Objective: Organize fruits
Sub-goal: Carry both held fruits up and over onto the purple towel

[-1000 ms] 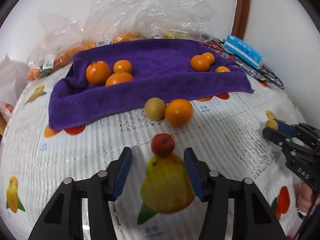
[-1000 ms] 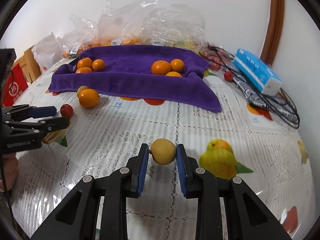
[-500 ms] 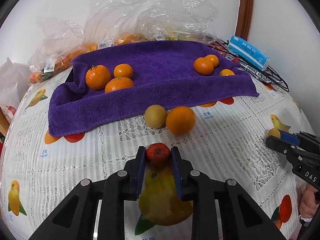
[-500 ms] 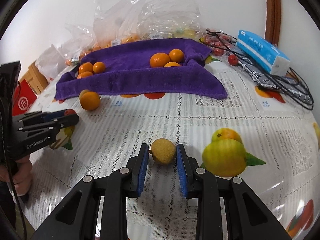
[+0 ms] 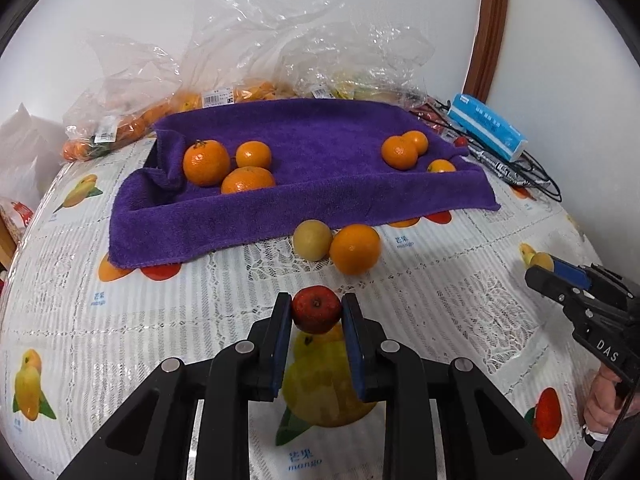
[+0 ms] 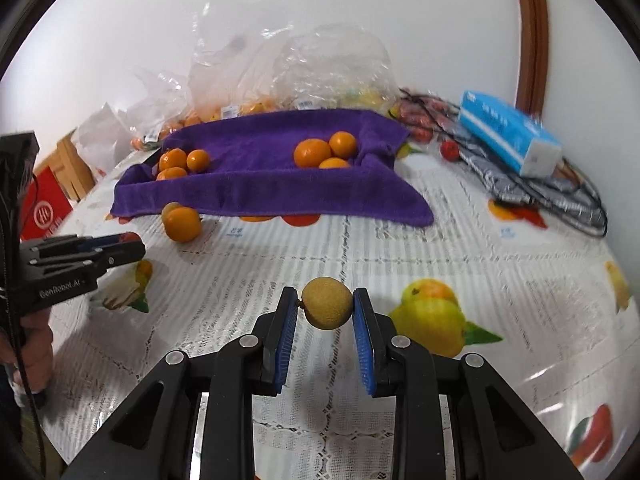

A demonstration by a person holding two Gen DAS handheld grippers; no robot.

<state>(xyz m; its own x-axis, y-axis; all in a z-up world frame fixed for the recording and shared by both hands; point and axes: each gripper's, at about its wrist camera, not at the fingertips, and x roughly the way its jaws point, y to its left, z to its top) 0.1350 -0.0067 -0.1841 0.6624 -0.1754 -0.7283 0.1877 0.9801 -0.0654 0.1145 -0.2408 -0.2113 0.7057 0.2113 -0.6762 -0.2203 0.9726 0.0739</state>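
My left gripper (image 5: pixel 316 312) is shut on a small red fruit (image 5: pixel 316 309), held just above the table. My right gripper (image 6: pixel 326 307) is shut on a small yellow-brown fruit (image 6: pixel 327 307), lifted above the tablecloth. A purple towel (image 5: pixel 320 148) lies over a tray at the back, with three oranges at its left (image 5: pixel 206 162) and three at its right (image 5: pixel 399 153). A yellow fruit (image 5: pixel 312 239) and an orange (image 5: pixel 354 249) lie on the table just in front of the towel. The right gripper shows at the right edge of the left wrist view (image 5: pixel 560 280).
Clear plastic bags of fruit (image 5: pixel 240 92) stand behind the towel by the wall. A blue tissue pack (image 6: pixel 508 136) and black cables (image 6: pixel 560 196) lie at the back right. A red box (image 6: pixel 44 208) is at the left edge.
My left gripper closed on the red fruit and lifted it slightly. My right gripper raised the yellow-brown fruit and moved nearer the towel.
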